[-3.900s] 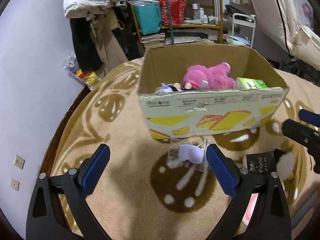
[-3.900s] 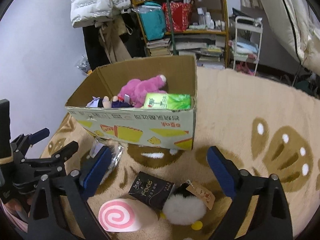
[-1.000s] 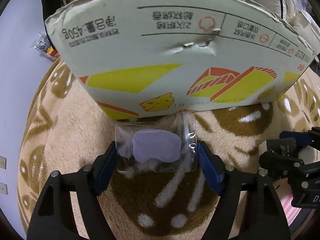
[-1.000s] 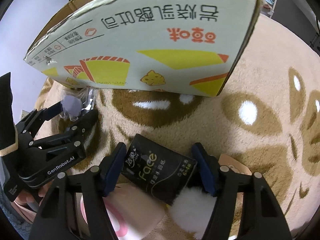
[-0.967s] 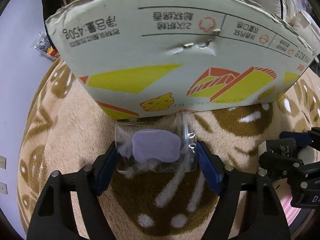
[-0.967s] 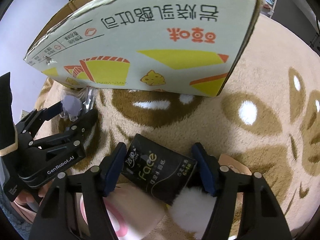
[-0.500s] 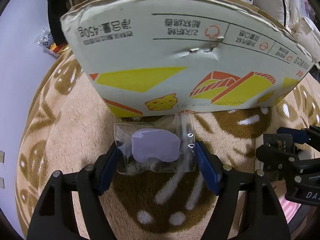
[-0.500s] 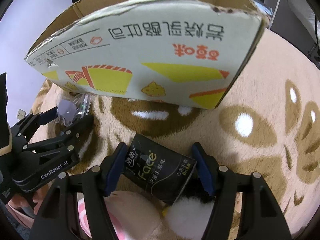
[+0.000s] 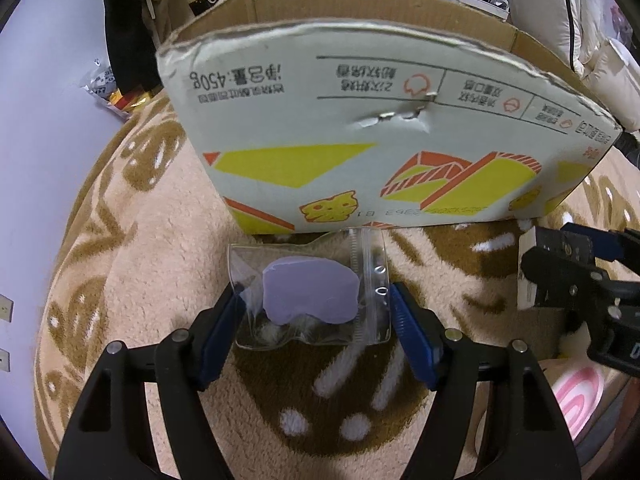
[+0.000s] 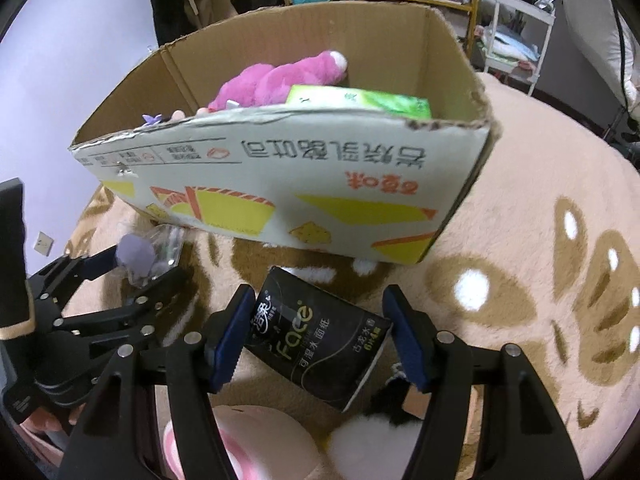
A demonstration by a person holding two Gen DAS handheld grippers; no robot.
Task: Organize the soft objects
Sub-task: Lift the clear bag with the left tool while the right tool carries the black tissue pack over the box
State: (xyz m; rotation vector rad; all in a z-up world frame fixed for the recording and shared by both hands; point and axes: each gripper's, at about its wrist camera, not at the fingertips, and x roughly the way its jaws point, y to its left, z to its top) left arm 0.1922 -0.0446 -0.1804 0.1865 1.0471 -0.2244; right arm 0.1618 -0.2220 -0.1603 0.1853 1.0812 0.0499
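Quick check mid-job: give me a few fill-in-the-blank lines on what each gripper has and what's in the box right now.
1. The left gripper is closed on a clear bag holding a ____ soft piece.
2. The right gripper grips a ____ tissue pack.
3. Inside the cardboard box, a pink plush lies beside a ____ pack.
4. The swirl on the cushion below the right gripper is ____.

Missing words: purple; black; green; pink

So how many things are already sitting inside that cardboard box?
3 visible: a pink plush toy at the back, a green packet beside it, a small purple item at the left. More may be hidden lower down.
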